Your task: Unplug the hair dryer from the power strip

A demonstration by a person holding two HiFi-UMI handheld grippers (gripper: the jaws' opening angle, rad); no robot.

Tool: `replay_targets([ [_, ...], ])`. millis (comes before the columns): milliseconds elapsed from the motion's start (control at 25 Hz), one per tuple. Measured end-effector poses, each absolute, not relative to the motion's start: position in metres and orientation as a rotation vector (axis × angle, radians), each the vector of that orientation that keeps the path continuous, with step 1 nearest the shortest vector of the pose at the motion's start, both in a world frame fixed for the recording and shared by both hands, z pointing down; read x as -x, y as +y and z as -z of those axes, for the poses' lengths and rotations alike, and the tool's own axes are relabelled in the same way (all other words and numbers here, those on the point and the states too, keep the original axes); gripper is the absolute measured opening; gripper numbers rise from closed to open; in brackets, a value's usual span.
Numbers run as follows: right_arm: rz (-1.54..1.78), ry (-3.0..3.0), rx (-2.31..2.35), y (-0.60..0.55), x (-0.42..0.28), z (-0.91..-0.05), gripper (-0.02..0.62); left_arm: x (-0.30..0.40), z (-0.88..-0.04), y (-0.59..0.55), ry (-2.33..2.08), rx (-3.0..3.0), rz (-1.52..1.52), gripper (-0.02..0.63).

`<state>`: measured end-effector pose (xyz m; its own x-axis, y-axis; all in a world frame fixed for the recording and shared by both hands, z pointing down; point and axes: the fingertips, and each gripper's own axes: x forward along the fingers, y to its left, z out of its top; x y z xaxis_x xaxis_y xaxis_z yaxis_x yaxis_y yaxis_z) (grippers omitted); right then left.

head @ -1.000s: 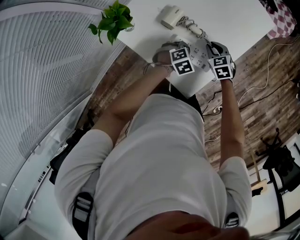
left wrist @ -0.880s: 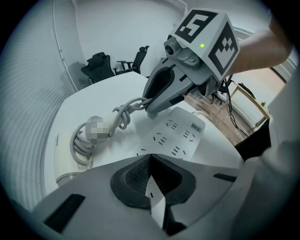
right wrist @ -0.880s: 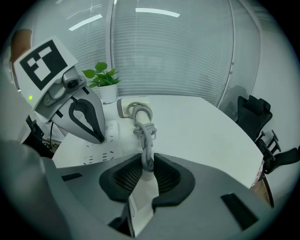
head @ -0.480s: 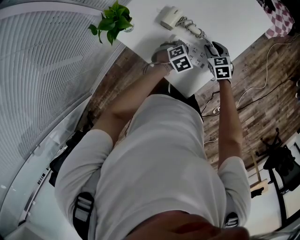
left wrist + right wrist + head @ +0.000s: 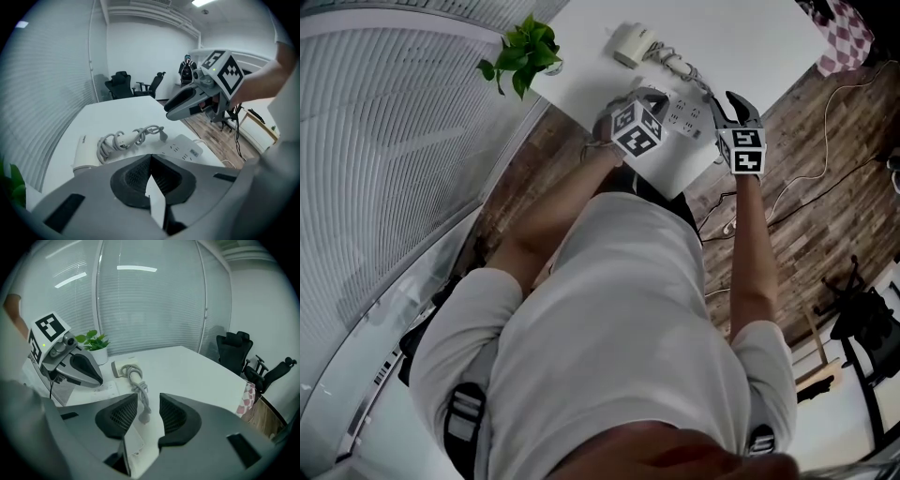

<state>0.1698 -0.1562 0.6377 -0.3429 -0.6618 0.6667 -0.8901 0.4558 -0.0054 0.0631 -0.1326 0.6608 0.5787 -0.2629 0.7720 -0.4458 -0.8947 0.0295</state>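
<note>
Both pairs of jaws are holding nothing. On the left gripper the ribbed pads are meeting at their tips, closed on air. On the right gripper they are standing wide apart, with only the table top and the cord's end showing through the gap. Both grippers are hovering above the power strip and are not touching it.

Just beyond the strip, on the side away from the person, the plug is lying loose on the white table. It is sitting in none of the sockets as far as these views are showing, so the unplugging is looking done.

Trouble from here would probably be coming from that loose end. It is resting just beside the strip, so a low pass with the open jaws could be hooking the cord and dragging the dryer along. The strip itself is lying near the table's edge, so a knock could be sliding it off.

Farther beyond the strip, the hair dryer is lying on its side. It is a compact, pale cream body with its light cord wound in loose loops round the handle, and the tail is ending in the plug that is pointing back at the strip.
</note>
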Motion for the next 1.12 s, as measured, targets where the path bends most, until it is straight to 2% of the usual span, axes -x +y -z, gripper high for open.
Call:
replay_targets([
  [640,-0.482,-2.255,-1.557,-0.114,-0.160,-0.501,0.144,-0.067,-0.519,-0.124,-0.741,-2.752,-0.769,0.029],
  [1120,-0.359,-2.384,-1.617,-0.073,-0.120,-0.394,0.121,-0.065,-0.399,-0.100,-0.771,-2.866,-0.391,0.029],
])
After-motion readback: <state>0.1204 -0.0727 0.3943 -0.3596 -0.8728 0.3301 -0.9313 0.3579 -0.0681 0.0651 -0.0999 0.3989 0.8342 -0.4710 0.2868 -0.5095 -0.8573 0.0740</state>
